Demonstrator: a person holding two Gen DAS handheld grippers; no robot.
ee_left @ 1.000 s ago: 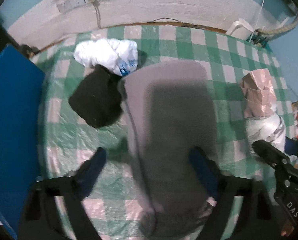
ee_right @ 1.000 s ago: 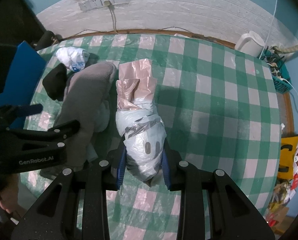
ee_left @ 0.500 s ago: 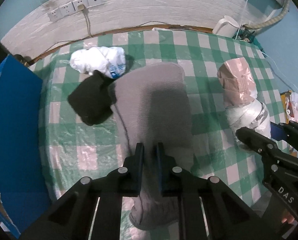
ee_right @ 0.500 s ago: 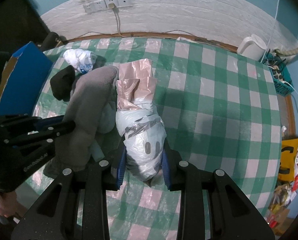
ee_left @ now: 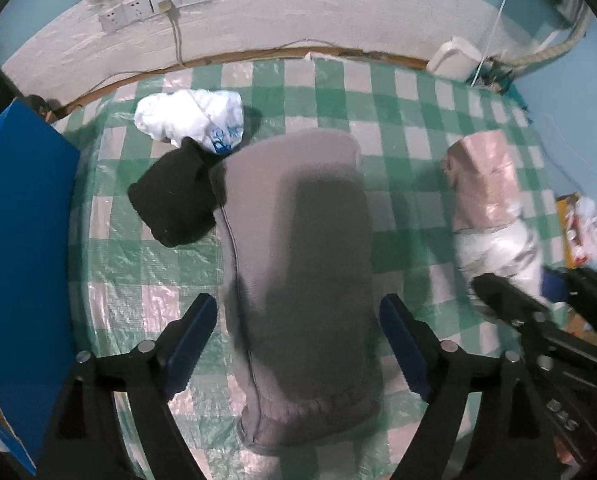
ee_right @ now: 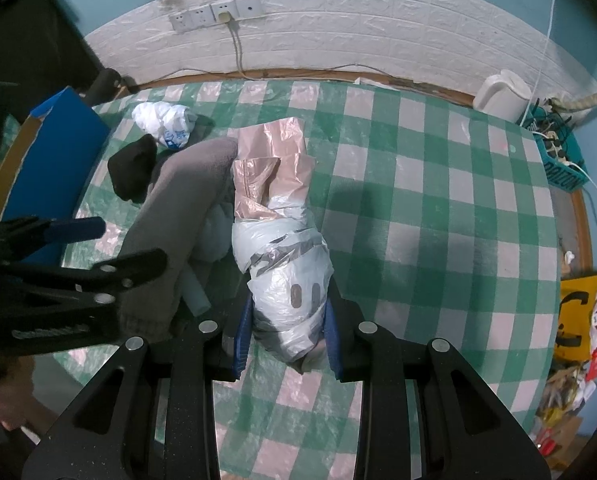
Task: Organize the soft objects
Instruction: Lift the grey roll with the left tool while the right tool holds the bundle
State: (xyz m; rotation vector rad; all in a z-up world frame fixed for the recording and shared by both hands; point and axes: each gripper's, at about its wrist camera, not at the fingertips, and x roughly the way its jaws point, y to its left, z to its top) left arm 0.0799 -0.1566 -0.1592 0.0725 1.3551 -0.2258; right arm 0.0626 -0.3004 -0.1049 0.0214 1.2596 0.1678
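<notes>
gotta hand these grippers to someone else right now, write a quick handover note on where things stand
Left gripper: jaws have just been opening and stand wide, one either side of the grey cloth, not pressing it.
Right gripper: shut on the near end of the plastic-wrapped bundle, which lies on the checked tablecloth.
Layout: grey cloth lies flat beside the bundle; a black cloth touches its far left corner, with a crumpled white bag just behind that. A blue board sits at the left edge.
Done: nothing looks sorted yet.
Left: gather the cloths, bag and bundle; where they go is not shown.
</notes>
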